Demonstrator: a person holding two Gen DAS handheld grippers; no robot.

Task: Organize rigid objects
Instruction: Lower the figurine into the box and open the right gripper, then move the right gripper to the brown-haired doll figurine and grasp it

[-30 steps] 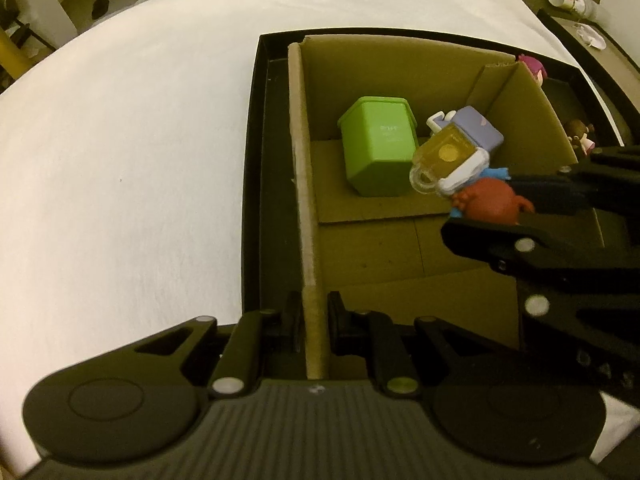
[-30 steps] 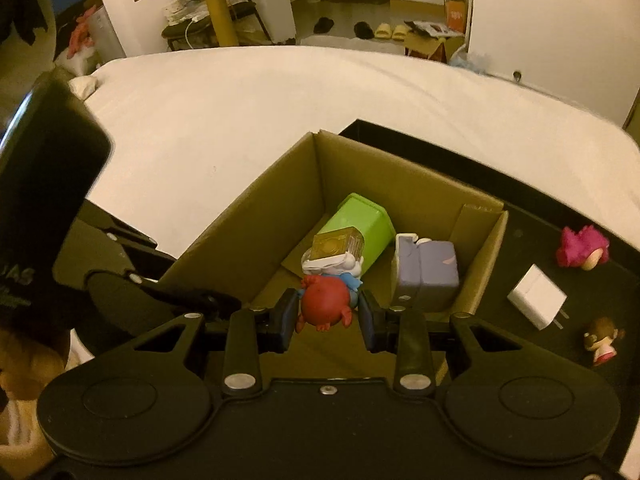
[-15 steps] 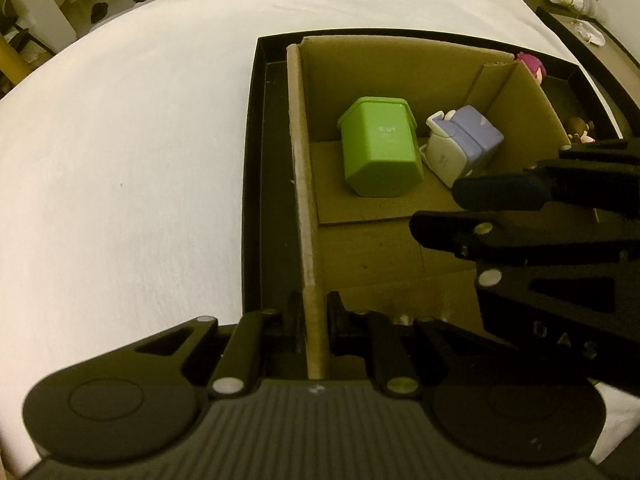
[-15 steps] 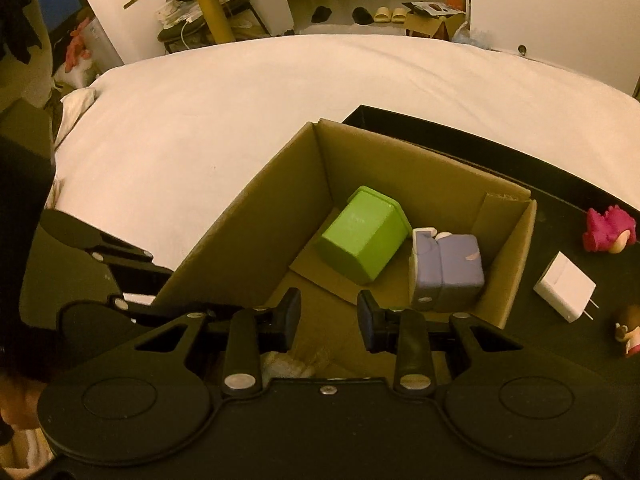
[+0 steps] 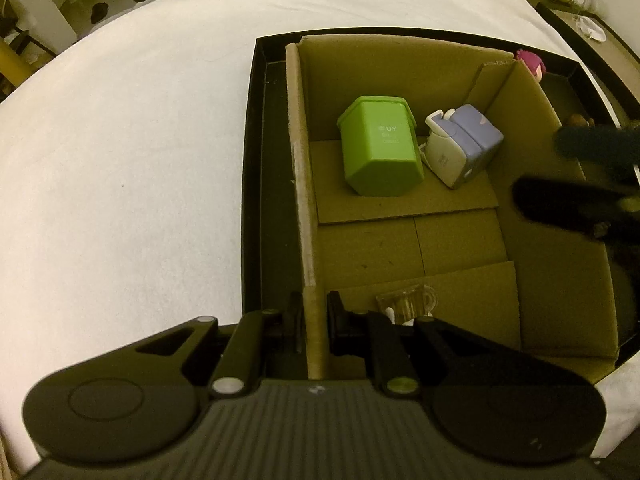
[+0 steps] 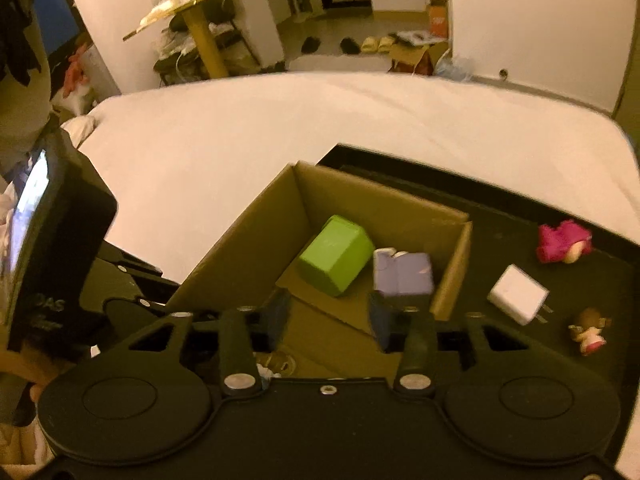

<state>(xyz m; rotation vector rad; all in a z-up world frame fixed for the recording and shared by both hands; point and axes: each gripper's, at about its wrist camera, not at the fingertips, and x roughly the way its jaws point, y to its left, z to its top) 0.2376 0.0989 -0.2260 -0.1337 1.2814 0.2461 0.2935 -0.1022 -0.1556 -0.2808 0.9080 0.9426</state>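
Observation:
My left gripper [image 5: 314,320] is shut on the left wall of the open cardboard box [image 5: 304,184], one finger on each side. Inside the box lie a green bin toy [image 5: 378,148], a purple and white block toy [image 5: 460,146] and, at the near end, a figurine with a clear top [image 5: 406,304], half hidden by my left gripper. In the right wrist view the box [image 6: 248,252] is below my right gripper [image 6: 328,316]. Its jaws are opening with nothing between them. The figurine [image 6: 278,364] peeks out under its left finger.
The box sits in a black tray [image 6: 500,216] on a white bed [image 6: 280,128]. On the tray right of the box lie a pink plush figure [image 6: 562,240], a white charger [image 6: 518,294] and a small doll [image 6: 588,332]. Furniture and shoes stand beyond the bed.
My right gripper let the red figurine go into the near end of the box, drew back up and to the right, and its jaws spread wider. The left gripper kept its hold.

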